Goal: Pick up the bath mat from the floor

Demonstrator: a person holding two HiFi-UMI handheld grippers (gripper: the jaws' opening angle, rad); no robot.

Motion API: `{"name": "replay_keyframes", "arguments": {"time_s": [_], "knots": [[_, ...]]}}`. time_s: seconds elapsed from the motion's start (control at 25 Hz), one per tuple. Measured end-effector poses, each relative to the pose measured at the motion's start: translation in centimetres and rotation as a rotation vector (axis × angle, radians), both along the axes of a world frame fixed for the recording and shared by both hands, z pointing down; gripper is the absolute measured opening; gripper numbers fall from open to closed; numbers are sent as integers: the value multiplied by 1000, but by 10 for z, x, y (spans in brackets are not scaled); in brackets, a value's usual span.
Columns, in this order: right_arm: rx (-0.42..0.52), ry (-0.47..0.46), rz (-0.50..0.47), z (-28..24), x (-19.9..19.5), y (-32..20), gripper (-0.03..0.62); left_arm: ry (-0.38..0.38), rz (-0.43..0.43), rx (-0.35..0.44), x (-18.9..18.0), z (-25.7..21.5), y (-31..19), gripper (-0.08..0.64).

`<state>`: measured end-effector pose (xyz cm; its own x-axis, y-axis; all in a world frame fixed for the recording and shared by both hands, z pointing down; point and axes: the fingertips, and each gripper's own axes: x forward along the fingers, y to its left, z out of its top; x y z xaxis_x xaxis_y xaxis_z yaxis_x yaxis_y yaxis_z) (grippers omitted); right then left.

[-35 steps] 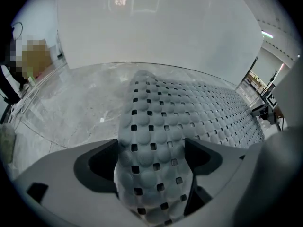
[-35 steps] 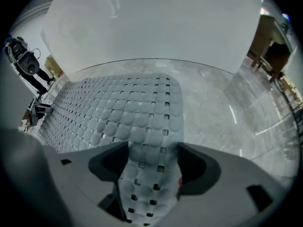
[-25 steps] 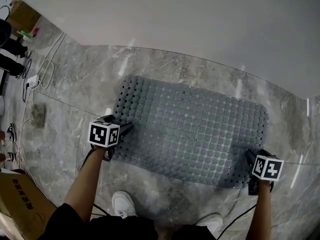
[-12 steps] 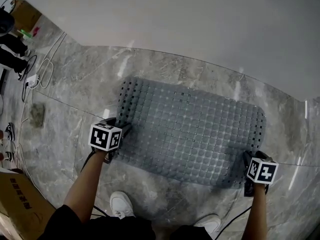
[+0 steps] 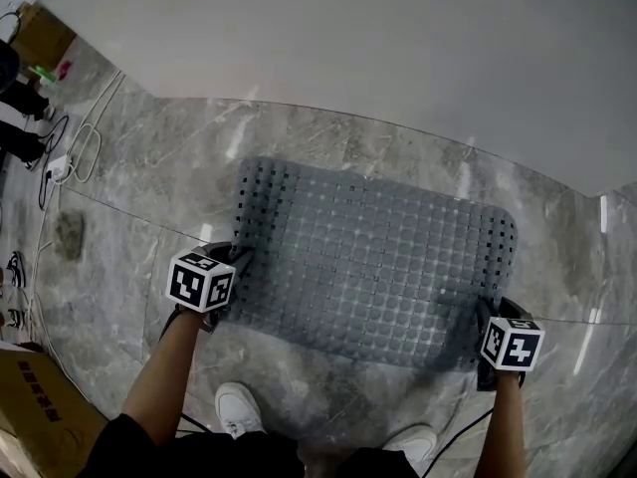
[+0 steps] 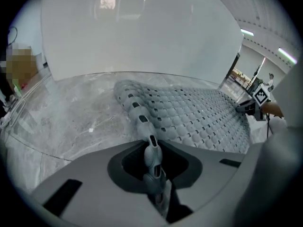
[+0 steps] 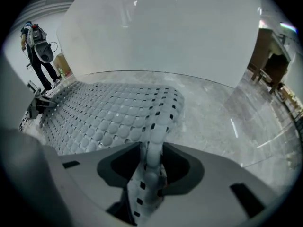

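Head view: the mat (image 5: 368, 267) lies spread on the floor (image 5: 129, 197), with its far long edge near the foot of the wall (image 5: 348, 38) and its near long edge toward the person. It is grey and covered with small round bumps and rows of square holes. Where its edge goes up into the jaws it bends and folds easily, so I judge it to be soft rubber or plastic. It is probably not heavy and not fragile, but floppy. It will likely sag in the middle when it is raised, and its underside may cling to the smooth stone. The two near corners look like good places to take it, far apart, so that it hangs evenly.

The left gripper (image 5: 237, 261) is at the near left corner. Its jaws have just been closing and now pinch the mat's edge, which stands up narrow between them. The right gripper (image 5: 487, 314) is at the near right corner. Its jaws have also just been closing, and a thicker fold of the mat is pressed between them.

The floor is polished grey marble with light veins and it reflects the lamps. At the left there are cables (image 5: 90, 142) and a box (image 5: 40, 416). The right gripper view shows a person (image 7: 38, 46) standing far away.
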<state>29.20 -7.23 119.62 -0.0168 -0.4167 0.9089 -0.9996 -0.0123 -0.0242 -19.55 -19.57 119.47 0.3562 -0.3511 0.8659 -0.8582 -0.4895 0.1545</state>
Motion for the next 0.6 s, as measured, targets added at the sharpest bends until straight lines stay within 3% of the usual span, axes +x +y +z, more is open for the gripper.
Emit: {"name": "replay_keyframes", "arguments": {"time_s": [0.2,0.6], "knots": [[115,-11,-22,-22,-8,1,136,68,14,48,7,-22,4,57],[296,50,-118,-89,-31,-12,101,175,31,159,30,-84,12,52]]}}
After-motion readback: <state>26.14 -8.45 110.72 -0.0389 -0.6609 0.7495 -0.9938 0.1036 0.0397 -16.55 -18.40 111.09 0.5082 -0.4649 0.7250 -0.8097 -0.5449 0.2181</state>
